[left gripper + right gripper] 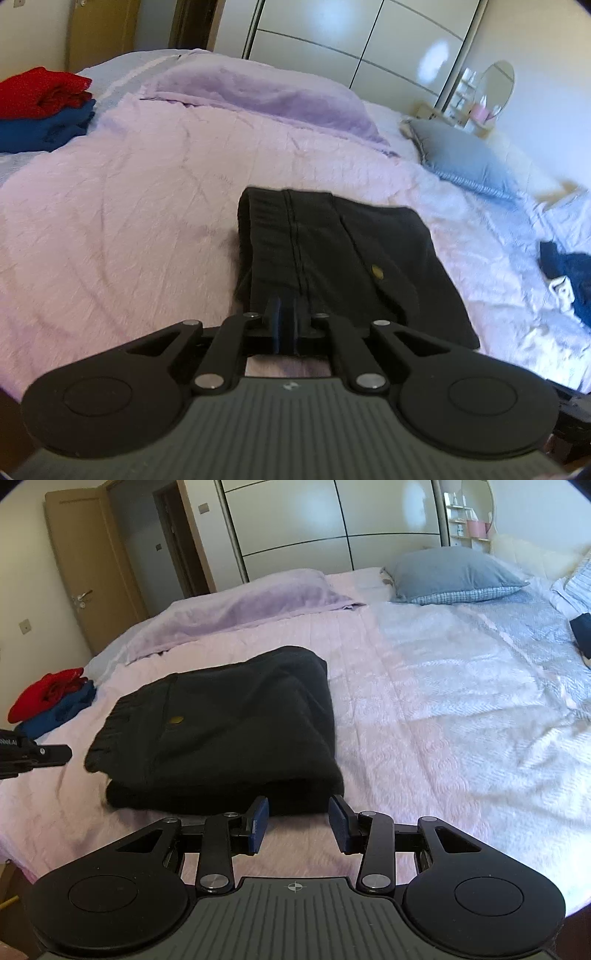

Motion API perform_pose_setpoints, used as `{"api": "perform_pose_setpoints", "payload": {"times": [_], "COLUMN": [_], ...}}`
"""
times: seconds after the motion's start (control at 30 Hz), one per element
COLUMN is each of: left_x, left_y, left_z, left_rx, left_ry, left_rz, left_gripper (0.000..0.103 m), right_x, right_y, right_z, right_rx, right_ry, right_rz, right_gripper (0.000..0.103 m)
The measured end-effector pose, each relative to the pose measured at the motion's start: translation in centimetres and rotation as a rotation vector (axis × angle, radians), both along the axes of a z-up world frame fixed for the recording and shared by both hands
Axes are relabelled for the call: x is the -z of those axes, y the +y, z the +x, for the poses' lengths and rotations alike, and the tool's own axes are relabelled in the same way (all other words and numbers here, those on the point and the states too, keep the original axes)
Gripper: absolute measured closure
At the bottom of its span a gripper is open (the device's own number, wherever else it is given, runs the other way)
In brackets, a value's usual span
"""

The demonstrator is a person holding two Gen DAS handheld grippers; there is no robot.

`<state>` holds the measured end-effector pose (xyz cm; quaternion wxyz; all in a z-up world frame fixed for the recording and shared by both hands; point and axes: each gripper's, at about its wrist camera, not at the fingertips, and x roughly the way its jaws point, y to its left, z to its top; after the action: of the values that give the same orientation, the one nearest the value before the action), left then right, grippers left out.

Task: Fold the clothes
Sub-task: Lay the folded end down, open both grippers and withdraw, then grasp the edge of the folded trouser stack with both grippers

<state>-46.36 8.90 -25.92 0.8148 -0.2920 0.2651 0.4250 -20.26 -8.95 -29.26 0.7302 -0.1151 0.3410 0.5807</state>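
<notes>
step: black garment [229, 723] judged folded | left gripper [284, 325] closed, empty | right gripper [299, 823] parted, empty | next: stacking judged needed

left hand-held gripper [284, 325] | black linkage arms, silver screws, blue pads [258, 825], ribbed grey body

A wide bed [424, 709] covered by a pale pink quilted spread. A folded black garment [229, 723] lies near its middle. At the far left edge, a folded red garment [40, 90] sits on a folded blue one [44, 129]. A lilac blanket [266, 96] and a grey pillow [454, 572] lie toward the head. A crumpled dark blue garment [569, 273] lies at the right.
</notes>
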Motion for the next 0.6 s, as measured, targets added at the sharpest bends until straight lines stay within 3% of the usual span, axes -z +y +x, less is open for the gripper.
{"api": "perform_pose_setpoints", "payload": {"times": [0.3,0.6], "left_x": [-1.6,-2.3], "left_y": [-6.0,-7.7], "left_z": [-1.2,-3.5], "left_rx": [0.029,0.04], "left_ry": [0.056,0.056], "left_rz": [0.066,0.122], "left_gripper": [0.101,0.1], "right_x": [-1.3,-1.7], "right_y": [-4.1,-5.0], "right_z": [-2.8,-6.0], "right_rx": [0.01,-0.031], "right_ry": [-0.005,-0.025], "right_rz": [0.051,0.064], "right_gripper": [0.062,0.062]}}
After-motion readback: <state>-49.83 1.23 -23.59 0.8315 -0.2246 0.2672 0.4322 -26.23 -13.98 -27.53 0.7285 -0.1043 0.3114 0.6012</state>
